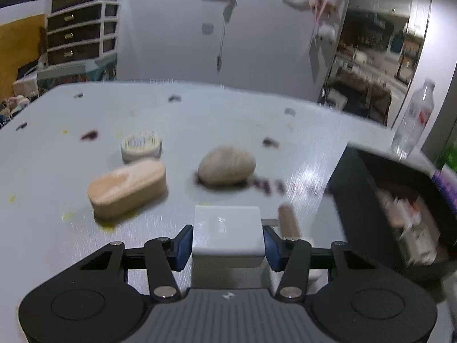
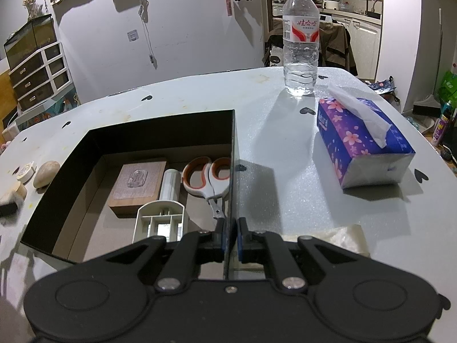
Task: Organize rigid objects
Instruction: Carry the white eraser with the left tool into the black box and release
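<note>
My left gripper (image 1: 227,241) is shut on a white plug adapter (image 1: 227,233) and holds it above the table. Ahead of it lie a beige stone (image 1: 227,165), an oval wooden block (image 1: 127,190) and a white tape roll (image 1: 140,145). The black box (image 1: 400,200) is to its right. My right gripper (image 2: 230,240) is shut on the right wall of the black box (image 2: 232,171). Inside the box lie a wooden block (image 2: 137,185), a white tube (image 2: 170,184), orange-handled scissors (image 2: 207,178) and a white plastic holder (image 2: 160,224).
A water bottle (image 2: 300,37) stands at the far edge of the table. A purple tissue box (image 2: 362,145) lies right of the black box. A folded tissue (image 2: 342,238) lies near my right gripper. A small wooden cylinder (image 1: 288,220) lies beside the adapter.
</note>
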{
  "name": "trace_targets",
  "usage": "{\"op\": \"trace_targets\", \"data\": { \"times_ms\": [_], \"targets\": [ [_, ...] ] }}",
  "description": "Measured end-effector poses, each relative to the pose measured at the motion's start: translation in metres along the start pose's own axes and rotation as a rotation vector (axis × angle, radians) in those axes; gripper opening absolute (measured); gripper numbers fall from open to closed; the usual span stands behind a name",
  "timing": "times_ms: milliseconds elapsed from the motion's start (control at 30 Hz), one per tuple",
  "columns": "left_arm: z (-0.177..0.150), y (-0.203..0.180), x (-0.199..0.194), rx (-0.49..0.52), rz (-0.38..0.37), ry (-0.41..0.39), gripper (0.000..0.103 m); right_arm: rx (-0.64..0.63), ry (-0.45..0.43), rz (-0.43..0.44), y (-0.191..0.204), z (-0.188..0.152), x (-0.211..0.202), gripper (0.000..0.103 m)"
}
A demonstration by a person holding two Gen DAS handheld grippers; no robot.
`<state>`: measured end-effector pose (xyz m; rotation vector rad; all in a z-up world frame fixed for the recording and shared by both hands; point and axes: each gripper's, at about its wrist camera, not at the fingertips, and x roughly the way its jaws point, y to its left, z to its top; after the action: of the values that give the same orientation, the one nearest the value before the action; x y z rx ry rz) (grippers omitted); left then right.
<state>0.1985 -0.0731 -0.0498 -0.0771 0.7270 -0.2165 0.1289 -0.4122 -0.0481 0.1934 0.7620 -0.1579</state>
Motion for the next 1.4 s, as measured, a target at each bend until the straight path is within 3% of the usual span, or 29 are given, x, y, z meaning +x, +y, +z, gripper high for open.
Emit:
{"op": "trace_targets", "data": {
  "times_ms": [167, 333, 500, 633, 767, 1033, 1133, 1267, 1400],
  "targets": [
    [0.021, -0.02, -0.02, 0.008, -0.119, -0.07, 0.052, -0.001, 0.0, 0.0, 0.0, 0.0, 0.0, 0.008],
    [0.033, -0.064, -0.027, 0.139, -0.277, -0.095, 0.052, -0.001, 0.0, -0.001, 0.0, 0.0, 0.0, 0.008],
    [0.036, -0.117, -0.017, 0.3, -0.396, -0.044, 0.052, -0.002, 0.0, -0.001, 0.001, 0.0, 0.0, 0.008],
    [0.034, -0.149, 0.001, 0.353, -0.47, 0.016, 0.052, -0.01, -0.001, -0.004, 0.002, 0.0, -0.001, 0.008],
    [0.043, -0.175, 0.025, 0.357, -0.512, 0.077, 0.052, -0.011, -0.002, -0.004, 0.002, 0.0, -0.001, 0.008],
    [0.053, -0.221, 0.069, 0.467, -0.561, 0.191, 0.052, -0.01, -0.003, -0.004, 0.002, 0.0, -0.002, 0.008],
    [0.049, -0.229, 0.084, 0.458, -0.577, 0.247, 0.052, -0.014, -0.002, -0.006, 0.003, 0.0, -0.002, 0.008],
    [0.046, -0.23, 0.098, 0.426, -0.573, 0.26, 0.052, -0.028, 0.003, -0.019, 0.006, 0.001, -0.002, 0.008],
    [0.045, -0.223, 0.108, 0.369, -0.599, 0.287, 0.068, -0.018, 0.007, -0.022, 0.005, 0.002, -0.001, 0.008]
  ]
}}
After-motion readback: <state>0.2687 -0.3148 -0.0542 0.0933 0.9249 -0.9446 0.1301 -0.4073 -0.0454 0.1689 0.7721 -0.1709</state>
